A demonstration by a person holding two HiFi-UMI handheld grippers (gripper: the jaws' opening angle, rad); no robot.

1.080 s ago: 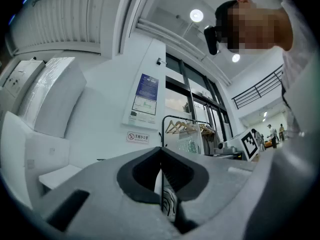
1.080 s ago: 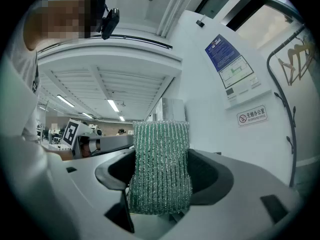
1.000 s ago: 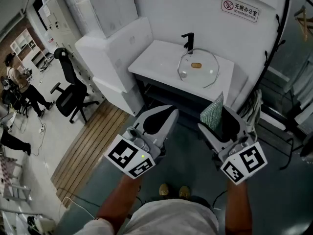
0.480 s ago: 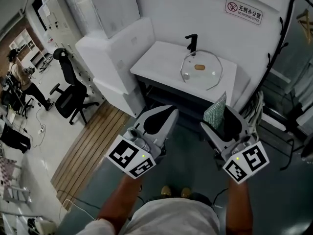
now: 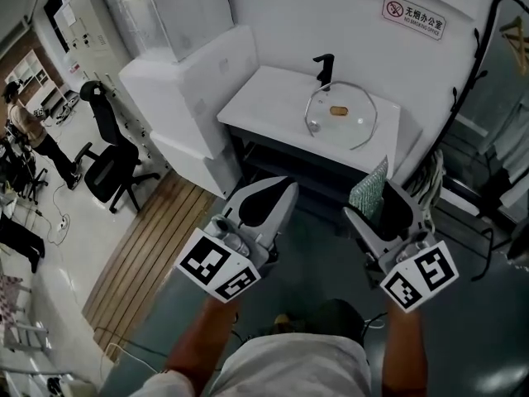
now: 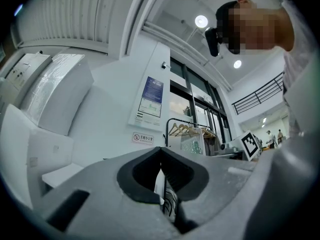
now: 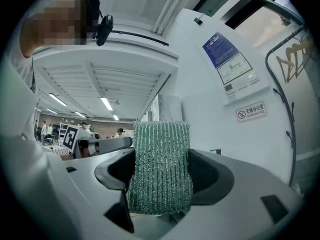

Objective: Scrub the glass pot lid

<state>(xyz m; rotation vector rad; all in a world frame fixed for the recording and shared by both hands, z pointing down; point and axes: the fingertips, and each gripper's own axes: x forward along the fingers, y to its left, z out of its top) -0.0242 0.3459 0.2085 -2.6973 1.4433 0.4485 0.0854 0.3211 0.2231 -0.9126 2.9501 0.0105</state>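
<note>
Green scrubber (image 7: 160,166) (ribbed) between fingers (image 7: 212,176)

I count one round glass pot lid (image 5: 331,124), one green knitted scrub pad (image 5: 368,190), one black tap (image 5: 324,66), one white worktop (image 5: 264,98) and one black swivel office chair (image 5: 103,160).

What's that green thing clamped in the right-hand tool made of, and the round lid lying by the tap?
Green pad: looks like knitted synthetic mesh with glittery metallic thread; its ribbed rows sparkle.
Lid: clear glass, since the white counter shows through it, with a shiny, metal-looking rim and a small brownish knob whose material is unclear.
</note>
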